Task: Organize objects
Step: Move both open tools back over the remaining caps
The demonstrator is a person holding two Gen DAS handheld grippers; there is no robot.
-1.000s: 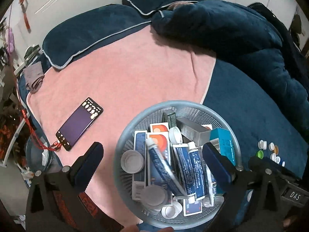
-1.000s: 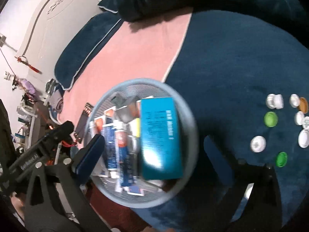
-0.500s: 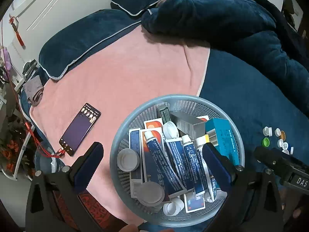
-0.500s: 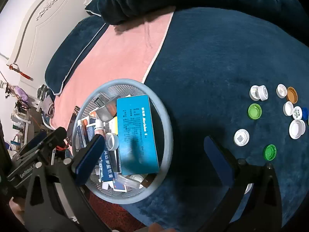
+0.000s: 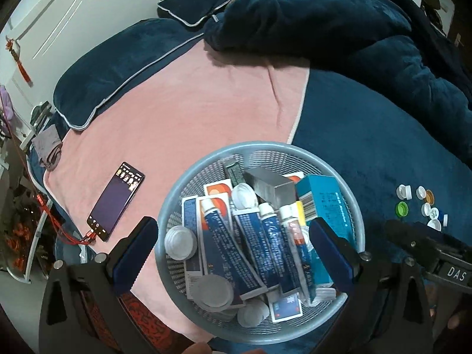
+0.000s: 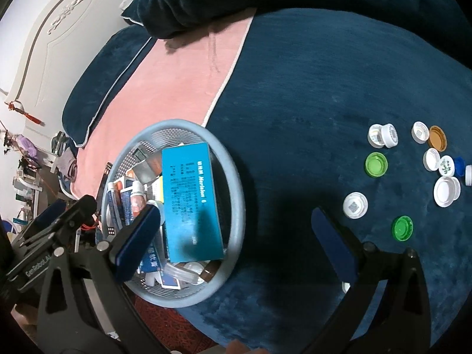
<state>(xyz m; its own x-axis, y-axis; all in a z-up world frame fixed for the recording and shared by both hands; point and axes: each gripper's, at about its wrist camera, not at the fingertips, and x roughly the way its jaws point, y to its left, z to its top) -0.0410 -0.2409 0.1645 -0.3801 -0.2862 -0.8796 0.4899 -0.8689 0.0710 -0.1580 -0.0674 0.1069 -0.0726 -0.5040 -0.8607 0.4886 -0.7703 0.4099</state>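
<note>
A round grey mesh basket (image 5: 206,165) (image 6: 236,177) sits on the bed, holding blue ointment tubes (image 5: 256,242), white lids (image 5: 180,238), small boxes and a teal box (image 5: 327,200) (image 6: 188,194). My left gripper (image 5: 233,250) is open and empty, hovering over the basket. My right gripper (image 6: 236,236) is open and empty above the basket's right rim and the dark blue blanket. Several loose bottle caps lie on the blanket to the right, white (image 6: 355,205), green (image 6: 376,163) and brown (image 6: 438,138); they also show in the left wrist view (image 5: 402,209).
A phone (image 5: 116,200) on a red cable lies on the pink towel (image 5: 188,109) left of the basket. Dark blue pillows (image 5: 97,79) and a bunched duvet (image 5: 339,20) lie at the back. The bed edge and cluttered floor are at the left.
Both grippers have pulled back from the basket, which looks smaller now. The right view has shifted right toward the caps. Both stay open and empty.
</note>
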